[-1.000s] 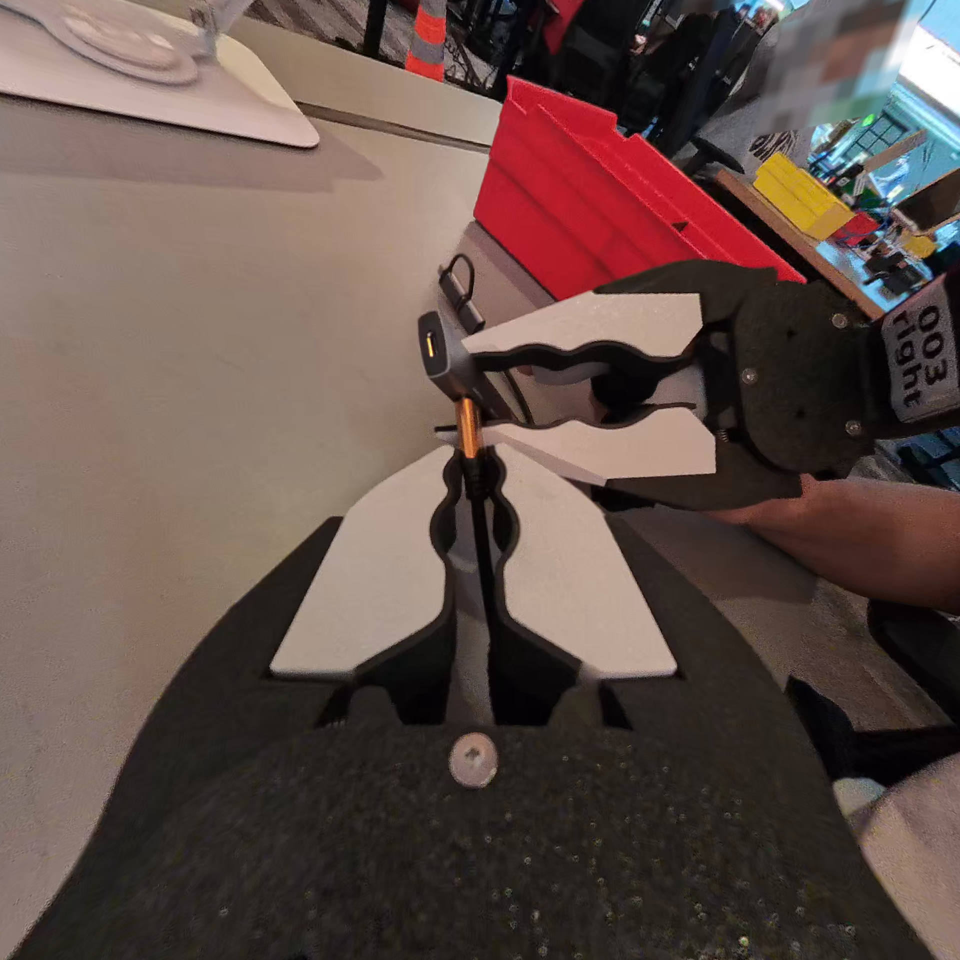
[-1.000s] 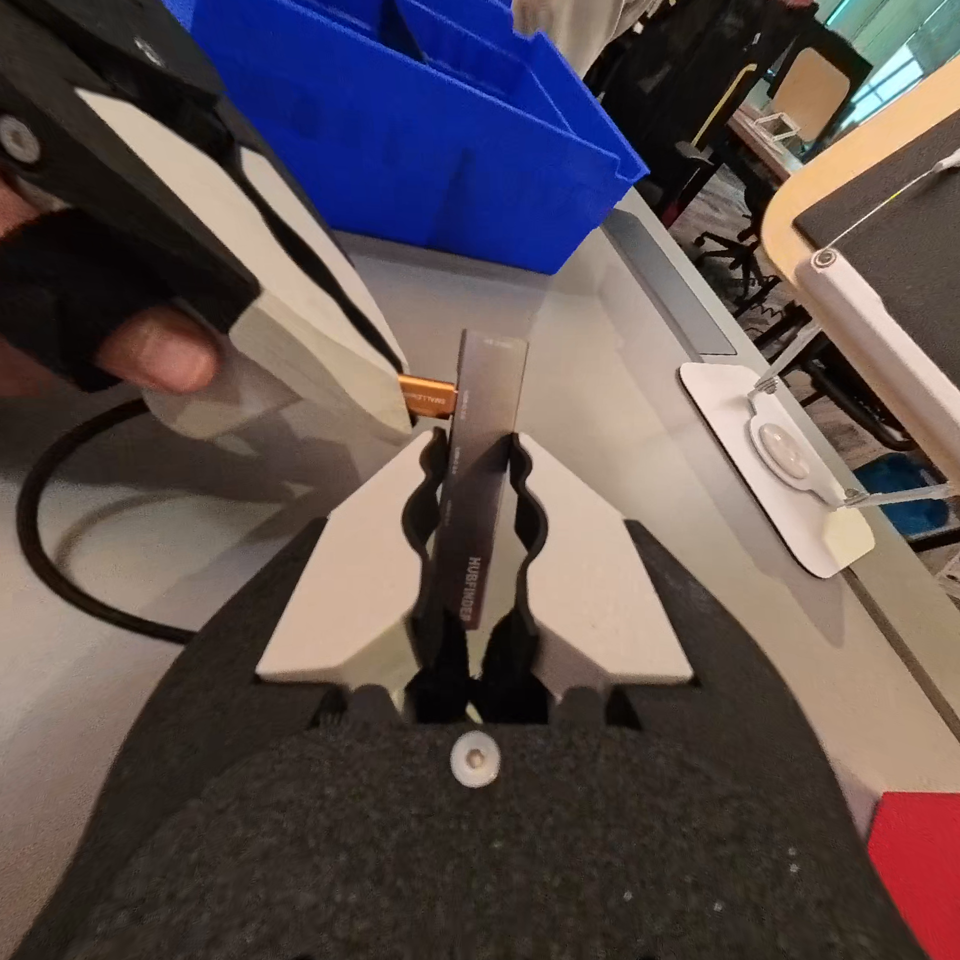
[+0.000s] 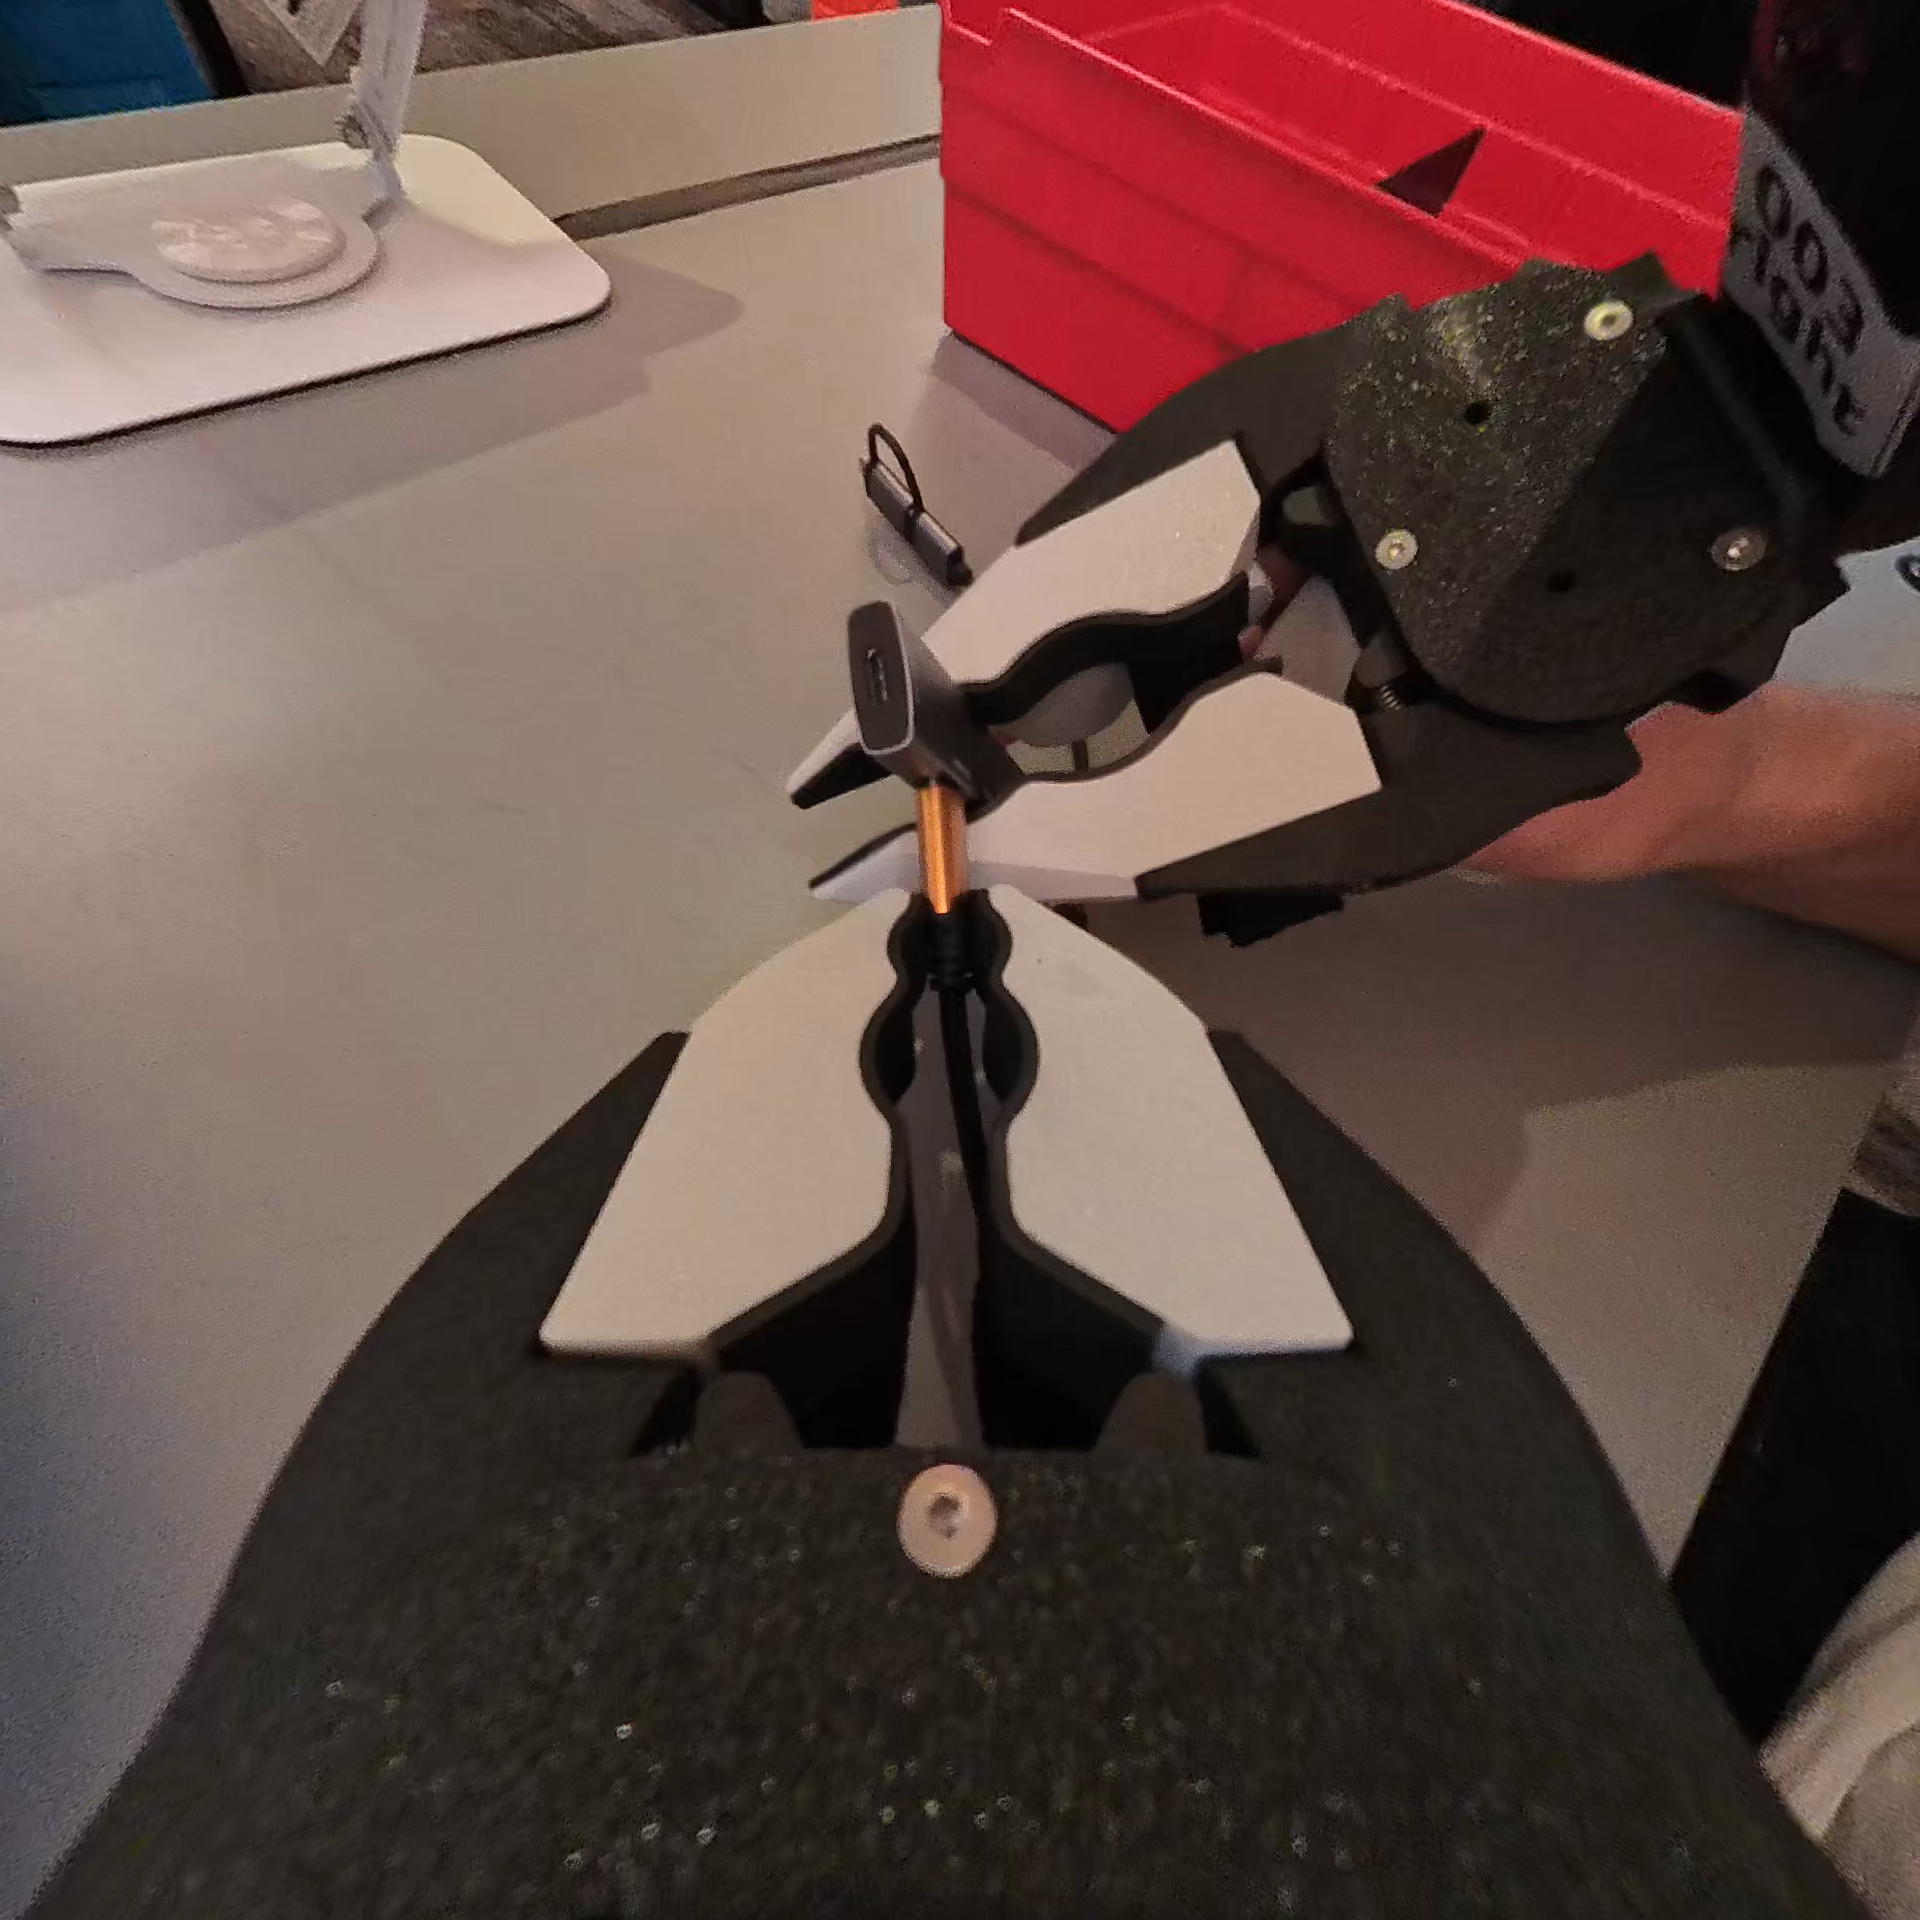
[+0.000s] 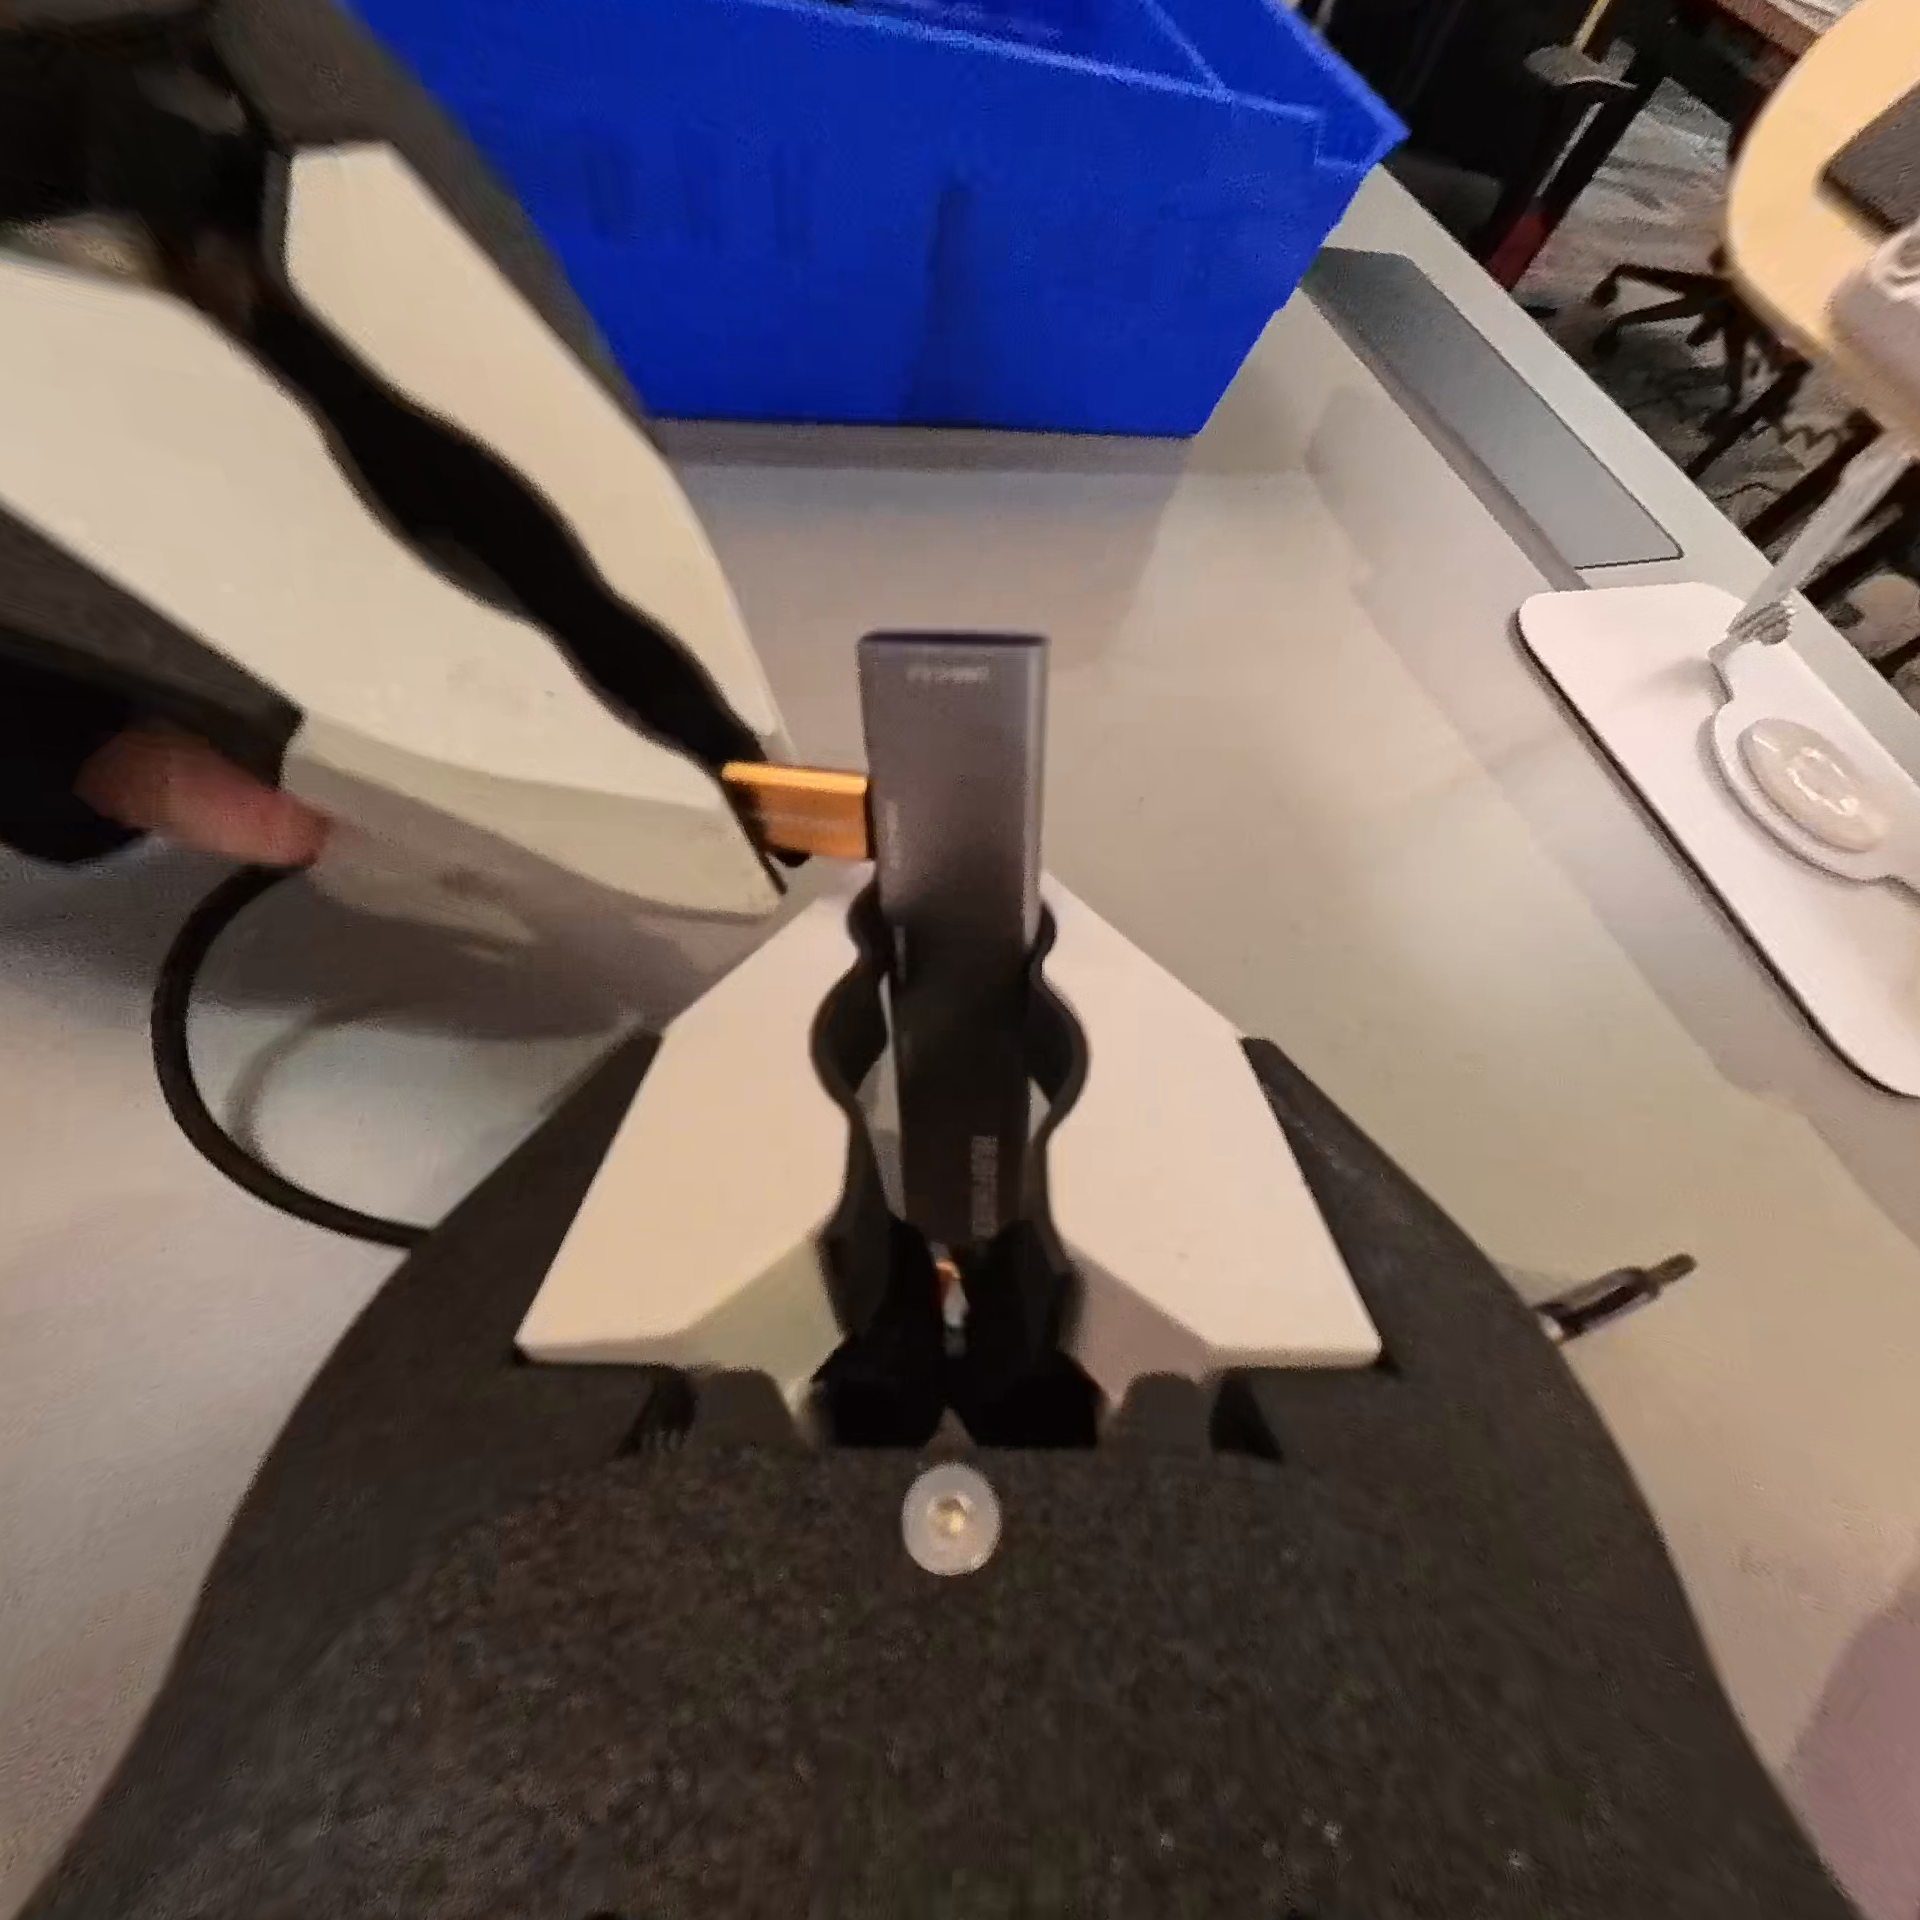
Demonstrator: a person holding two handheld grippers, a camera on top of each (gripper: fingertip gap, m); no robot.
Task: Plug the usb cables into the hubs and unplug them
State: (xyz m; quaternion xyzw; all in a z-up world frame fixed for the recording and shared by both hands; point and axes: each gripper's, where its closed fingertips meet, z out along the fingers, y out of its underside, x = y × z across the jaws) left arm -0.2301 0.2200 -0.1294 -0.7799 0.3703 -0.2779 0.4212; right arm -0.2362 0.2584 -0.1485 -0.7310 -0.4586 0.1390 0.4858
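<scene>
My left gripper (image 3: 948, 920) is shut on a black USB cable (image 3: 961, 1049) just behind its orange plug (image 3: 940, 847). The plug meets the side of a dark grey hub (image 3: 894, 686). My right gripper (image 3: 831, 836) comes in from the right and is shut on that hub. In the right wrist view the hub (image 4: 951, 779) stands upright between my right gripper's (image 4: 956, 914) fingers. The orange plug (image 4: 800, 810) enters the hub's left side, and none of its metal tip shows. The left gripper (image 4: 764, 821) holds the plug there. The cable (image 4: 197, 1091) loops down onto the table.
A red bin (image 3: 1195, 208) stands behind the right gripper, and a blue bin (image 4: 935, 208) stands behind the hub. A white stand base (image 3: 260, 291) lies on the grey table (image 3: 312, 831); it also shows in the right wrist view (image 4: 1766, 810). A small dark adapter (image 3: 914, 509) lies near the red bin.
Both grippers have turned and shifted together, so the bins and the white stand sit differently in view. The plug stays against the hub, and both grips are unchanged.
</scene>
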